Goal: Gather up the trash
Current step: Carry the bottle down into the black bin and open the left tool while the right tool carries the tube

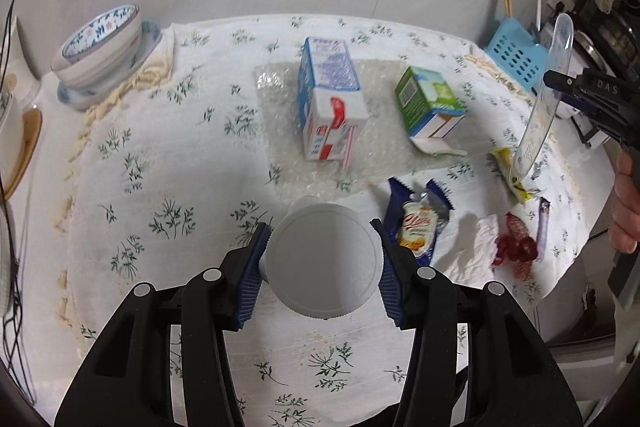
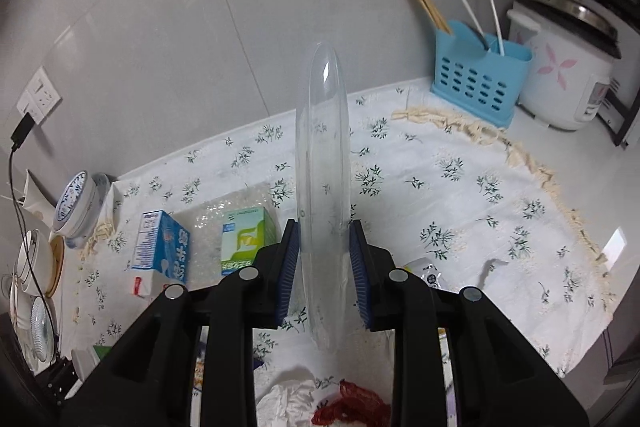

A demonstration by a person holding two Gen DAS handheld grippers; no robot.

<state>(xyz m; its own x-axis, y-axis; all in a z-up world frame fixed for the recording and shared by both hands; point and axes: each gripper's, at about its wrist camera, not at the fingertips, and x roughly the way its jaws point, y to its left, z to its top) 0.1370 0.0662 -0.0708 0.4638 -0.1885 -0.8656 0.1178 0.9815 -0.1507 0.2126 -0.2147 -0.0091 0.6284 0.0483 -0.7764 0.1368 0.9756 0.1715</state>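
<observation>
My left gripper (image 1: 322, 259) is shut on a white plastic cup (image 1: 323, 263), held above the flowered tablecloth (image 1: 160, 187). My right gripper (image 2: 324, 267) is shut on a clear plastic lid (image 2: 322, 187), held on edge; it also shows in the left wrist view (image 1: 546, 99). On the cloth lie a blue-white carton (image 1: 328, 99), a green carton (image 1: 430, 105), a blue snack wrapper (image 1: 418, 223), a yellow wrapper (image 1: 510, 169), a white tissue (image 1: 478, 251) and a red net (image 1: 516, 247).
Stacked patterned bowls (image 1: 100, 47) stand at the back left. A blue utensil basket (image 2: 478, 75) and a rice cooker (image 2: 564, 67) stand at the back right. A bubble-wrap sheet (image 1: 280, 131) lies under the cartons. Cables hang at the left.
</observation>
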